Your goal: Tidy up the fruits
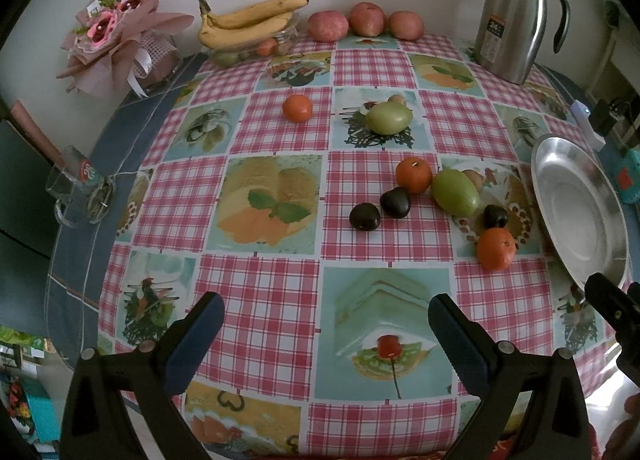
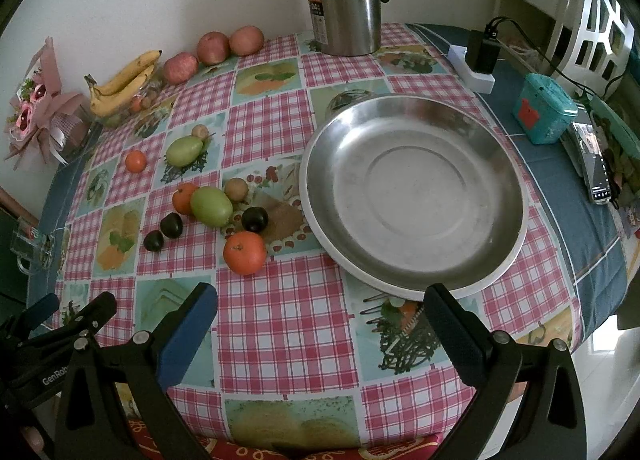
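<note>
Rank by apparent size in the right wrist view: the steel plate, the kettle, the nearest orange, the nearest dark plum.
1. steel plate
2. kettle, partly cut off at the top
3. nearest orange
4. nearest dark plum

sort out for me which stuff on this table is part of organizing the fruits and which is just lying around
Part of the job:
round steel plate
three orange tangerines
two green oval fruits
three dark plums
two small tan round fruits

Just lying about:
steel thermos jug
pink wrapped bouquet
teal box
glass mug
</note>
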`<act>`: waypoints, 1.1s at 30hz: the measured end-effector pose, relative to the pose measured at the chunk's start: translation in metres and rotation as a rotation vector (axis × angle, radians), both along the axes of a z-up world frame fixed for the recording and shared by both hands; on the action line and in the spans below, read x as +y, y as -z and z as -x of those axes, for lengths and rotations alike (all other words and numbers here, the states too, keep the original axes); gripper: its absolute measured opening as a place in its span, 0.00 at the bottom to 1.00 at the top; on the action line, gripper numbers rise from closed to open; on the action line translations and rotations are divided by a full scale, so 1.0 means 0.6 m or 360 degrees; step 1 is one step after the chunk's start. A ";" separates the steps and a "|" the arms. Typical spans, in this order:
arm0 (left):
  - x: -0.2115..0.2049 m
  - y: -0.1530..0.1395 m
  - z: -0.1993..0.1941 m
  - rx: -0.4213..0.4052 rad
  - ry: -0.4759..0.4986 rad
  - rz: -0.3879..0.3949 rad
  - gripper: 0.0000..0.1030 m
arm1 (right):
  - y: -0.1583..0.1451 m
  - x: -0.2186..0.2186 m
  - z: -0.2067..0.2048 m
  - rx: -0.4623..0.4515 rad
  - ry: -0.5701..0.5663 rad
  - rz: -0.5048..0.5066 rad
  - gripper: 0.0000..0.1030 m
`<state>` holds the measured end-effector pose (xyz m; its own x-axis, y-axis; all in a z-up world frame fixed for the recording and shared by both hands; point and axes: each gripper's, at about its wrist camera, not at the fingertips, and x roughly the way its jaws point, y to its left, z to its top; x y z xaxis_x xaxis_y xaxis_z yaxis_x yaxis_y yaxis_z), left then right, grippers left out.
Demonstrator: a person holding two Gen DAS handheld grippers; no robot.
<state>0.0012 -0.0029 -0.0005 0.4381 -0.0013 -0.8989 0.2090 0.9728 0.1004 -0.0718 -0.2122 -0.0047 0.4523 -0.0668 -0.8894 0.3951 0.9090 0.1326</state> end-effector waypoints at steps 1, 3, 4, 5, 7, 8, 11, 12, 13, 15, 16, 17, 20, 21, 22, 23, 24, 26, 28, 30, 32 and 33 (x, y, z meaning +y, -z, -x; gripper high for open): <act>0.001 0.000 0.000 0.0001 0.0000 0.0003 1.00 | 0.000 0.000 0.000 0.0000 0.0000 -0.0001 1.00; 0.001 0.000 0.000 0.0002 -0.0001 0.0004 1.00 | 0.000 0.000 0.000 0.0000 0.0001 0.0000 1.00; 0.001 0.000 0.000 0.0002 -0.0001 0.0004 1.00 | 0.000 0.000 0.000 0.0000 0.0001 0.0000 1.00; 0.001 0.000 0.000 0.0002 0.0001 0.0004 1.00 | 0.000 0.000 0.000 0.0001 0.0001 0.0001 1.00; 0.002 0.000 0.000 0.0001 0.0001 0.0004 1.00 | 0.000 0.000 0.000 0.0001 0.0001 0.0001 1.00; 0.002 0.000 0.000 0.0002 0.0001 0.0005 1.00 | 0.000 0.000 0.000 0.0001 0.0001 0.0002 1.00; 0.002 0.000 0.000 0.0002 0.0000 0.0006 1.00 | 0.000 0.000 0.000 0.0002 0.0001 0.0001 1.00; 0.002 0.000 0.000 0.0002 0.0001 0.0006 1.00 | 0.000 0.000 0.000 0.0003 0.0001 0.0002 1.00; 0.002 0.000 0.000 0.0002 0.0001 0.0006 1.00 | 0.000 0.000 0.000 0.0003 0.0001 0.0002 1.00; 0.000 -0.001 0.000 -0.0006 0.0004 0.0002 1.00 | 0.000 0.000 0.000 0.0006 0.0000 0.0003 1.00; -0.001 -0.001 -0.001 -0.0009 0.0006 0.0000 1.00 | 0.001 0.000 0.000 0.0009 0.0000 0.0004 1.00; -0.002 -0.002 -0.001 -0.0014 0.0007 0.0003 1.00 | 0.003 0.000 0.000 0.0012 0.0000 0.0005 1.00; -0.003 -0.005 0.001 -0.0034 0.0005 -0.0002 1.00 | 0.005 -0.001 0.002 0.0016 0.0002 0.0004 1.00; -0.003 -0.006 0.000 -0.0033 0.0004 0.0000 1.00 | 0.005 -0.001 0.002 0.0018 0.0003 0.0005 1.00; -0.003 -0.007 0.001 -0.0037 0.0004 -0.0003 1.00 | 0.005 -0.001 0.001 0.0020 0.0003 0.0006 1.00; -0.003 -0.006 0.001 -0.0026 0.0002 -0.0001 1.00 | 0.006 -0.001 0.001 0.0022 0.0003 0.0006 1.00; -0.003 -0.006 0.000 -0.0016 0.0001 0.0002 1.00 | 0.005 0.000 -0.002 0.0026 0.0001 0.0007 1.00; -0.001 -0.004 0.001 0.0033 0.0004 0.0024 1.00 | 0.006 0.000 -0.003 0.0035 0.0000 0.0003 1.00; -0.002 -0.004 0.000 0.0052 0.0009 0.0029 1.00 | 0.007 -0.001 -0.004 0.0036 0.0000 -0.0008 1.00; -0.004 -0.004 -0.002 0.0069 0.0012 0.0018 1.00 | 0.005 -0.001 -0.004 0.0031 0.0000 -0.0015 1.00; -0.007 -0.009 -0.008 0.0071 0.0006 0.0015 1.00 | 0.003 0.001 -0.006 0.0015 -0.0016 -0.0030 1.00; -0.008 -0.013 -0.012 0.0069 -0.0004 0.0018 1.00 | 0.000 0.003 -0.008 0.0009 -0.0027 -0.0034 1.00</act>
